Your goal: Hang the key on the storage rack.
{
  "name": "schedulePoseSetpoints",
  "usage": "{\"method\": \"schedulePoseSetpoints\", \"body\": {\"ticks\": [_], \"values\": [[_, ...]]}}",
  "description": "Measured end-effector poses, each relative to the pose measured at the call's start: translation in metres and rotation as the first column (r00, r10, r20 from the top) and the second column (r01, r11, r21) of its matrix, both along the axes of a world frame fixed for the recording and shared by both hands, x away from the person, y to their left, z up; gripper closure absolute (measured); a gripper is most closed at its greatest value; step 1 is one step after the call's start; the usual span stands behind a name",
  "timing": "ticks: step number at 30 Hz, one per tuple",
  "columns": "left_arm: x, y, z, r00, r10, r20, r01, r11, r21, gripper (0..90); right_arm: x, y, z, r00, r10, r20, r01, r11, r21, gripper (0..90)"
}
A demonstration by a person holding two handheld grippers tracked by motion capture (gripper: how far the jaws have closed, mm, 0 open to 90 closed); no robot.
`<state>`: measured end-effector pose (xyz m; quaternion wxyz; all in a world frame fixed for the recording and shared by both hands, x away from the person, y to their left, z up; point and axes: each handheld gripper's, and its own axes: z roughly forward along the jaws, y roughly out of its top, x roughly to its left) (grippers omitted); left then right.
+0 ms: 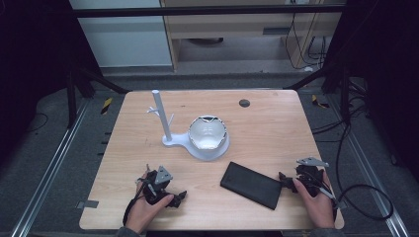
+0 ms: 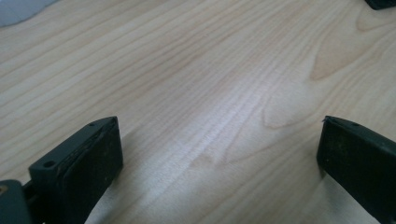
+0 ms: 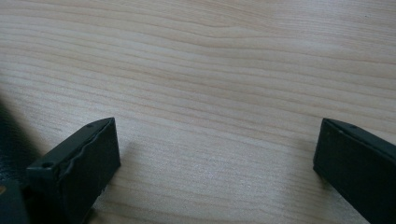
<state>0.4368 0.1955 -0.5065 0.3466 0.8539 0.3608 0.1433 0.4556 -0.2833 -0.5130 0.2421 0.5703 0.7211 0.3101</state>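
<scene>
A white stand (image 1: 163,116) with a tall post and short side pegs rises from a round dish (image 1: 207,150) at the table's middle; a crumpled silvery thing (image 1: 207,132) lies in the dish. A flat black case (image 1: 251,184) lies at the front right, and its corner (image 2: 380,3) also shows in the left gripper view. My left gripper (image 1: 179,196) rests at the front left, open, with bare wood between its jaws (image 2: 219,154). My right gripper (image 1: 283,178) sits at the front right beside the case's right end, open over bare wood (image 3: 217,158).
The wooden table (image 1: 267,128) has a small dark round hole (image 1: 244,103) near its far edge. Black cables (image 1: 365,197) trail over the floor to the right. Dark frame legs stand at both far corners, with metal rails along the sides.
</scene>
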Motion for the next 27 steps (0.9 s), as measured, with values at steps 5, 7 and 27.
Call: {"method": "schedulePoseSetpoints", "body": {"ticks": [5,7,27], "values": [[-0.001,0.003,0.012,0.9968,-0.06,-0.053,0.054,0.9934,-0.101,5.0,0.0,0.0,0.0,1.0,0.0,0.0,0.0,1.0,0.001,0.7],[-0.001,0.004,0.022,0.9976,-0.062,-0.03,0.06,0.9958,-0.069,5.4,-0.001,0.001,0.0,1.0,0.004,0.001,-0.004,1.0,0.004,0.7],[0.028,0.076,0.08,0.996,0.089,-0.005,-0.085,0.962,0.26,20.2,-0.006,0.001,0.0,0.9999,0.014,0.003,-0.014,1.0,0.003,0.9]]}}
